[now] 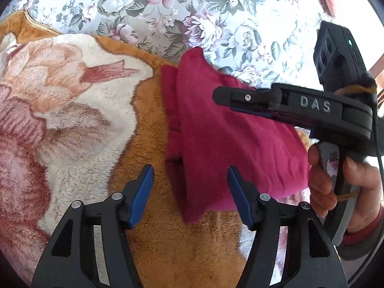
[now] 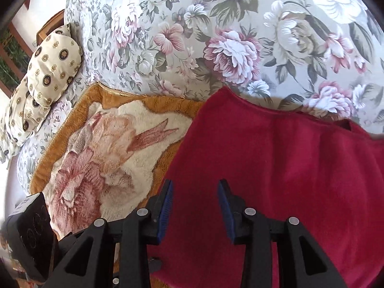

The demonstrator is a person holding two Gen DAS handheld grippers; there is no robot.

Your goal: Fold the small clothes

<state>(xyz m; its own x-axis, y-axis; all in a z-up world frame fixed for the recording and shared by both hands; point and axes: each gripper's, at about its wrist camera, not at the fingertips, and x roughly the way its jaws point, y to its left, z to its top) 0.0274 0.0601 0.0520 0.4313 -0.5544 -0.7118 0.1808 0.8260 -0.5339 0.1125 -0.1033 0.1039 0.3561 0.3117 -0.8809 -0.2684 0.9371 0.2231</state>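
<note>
The red garment (image 2: 276, 180) lies partly folded on the plush blanket (image 1: 79, 110), flattened for another fold. The left hand-held gripper (image 1: 190, 192) gapes wide at its near edge; the right hand-held gripper (image 2: 195, 206) hovers over it moderately parted, both empty.

The right gripper (image 1: 217, 96) is covering a strip of the red garment (image 1: 230, 144) in the left wrist view, and its fingertips are lining up edge-on so I can't tell the gap there. The garment's far corner (image 2: 360, 132) is running off the right edge in the right wrist view. The person's hand (image 1: 336, 187) is getting cropped at the rim. The pillow (image 2: 43, 76) is smearing out near the edge.
</note>
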